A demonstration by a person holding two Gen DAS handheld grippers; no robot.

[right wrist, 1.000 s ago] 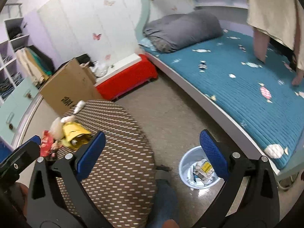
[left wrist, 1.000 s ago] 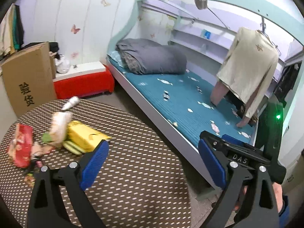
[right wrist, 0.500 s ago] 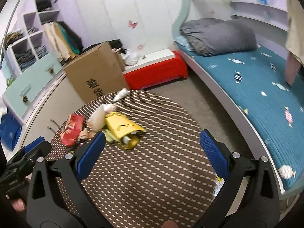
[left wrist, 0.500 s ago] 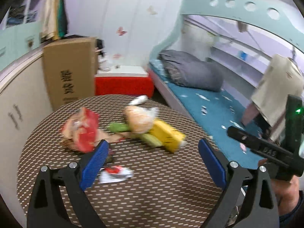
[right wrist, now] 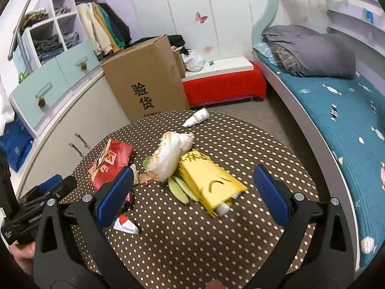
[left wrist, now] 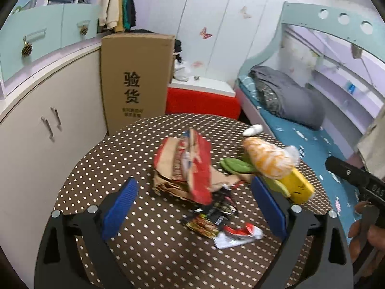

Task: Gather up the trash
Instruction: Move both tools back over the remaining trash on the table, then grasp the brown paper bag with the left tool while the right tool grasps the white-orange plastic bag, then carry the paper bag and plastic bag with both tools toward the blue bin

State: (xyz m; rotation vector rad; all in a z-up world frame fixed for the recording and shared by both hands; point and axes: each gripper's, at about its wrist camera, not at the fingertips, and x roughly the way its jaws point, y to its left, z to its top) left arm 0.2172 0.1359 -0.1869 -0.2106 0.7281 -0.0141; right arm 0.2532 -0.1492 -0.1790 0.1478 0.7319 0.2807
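You have the round table with the brown cloth of white dots [left wrist: 101, 168] under both tools, and all the trash lies on its middle and far part. Behind its far edge stands the tall brown cardboard box with black characters [right wrist: 146, 82].

The biggest piece is the red and brown torn paper bag [left wrist: 185, 168], near the middle toward the left edge. Just beside it, toward the right edge, lies the flat yellow paper bag [right wrist: 211, 180], and the white and orange plastic bag stuffed full [right wrist: 168, 156] rests partly on it. The green peels [right wrist: 179, 190] come out from under these two. Nearer to you lie the dark crumpled snack wrapper [left wrist: 209, 216] and the small red and white wrapper [left wrist: 237, 236], touching each other. One small white crumpled piece [right wrist: 197, 116] lies apart at the far edge.

Your left gripper [left wrist: 192, 209] hangs above the near side of the table with its jaws wide apart, nothing between them. Your right gripper [right wrist: 192, 195] is also spread wide and holds nothing; the yellow bag shows between its blue pads [right wrist: 270, 195].
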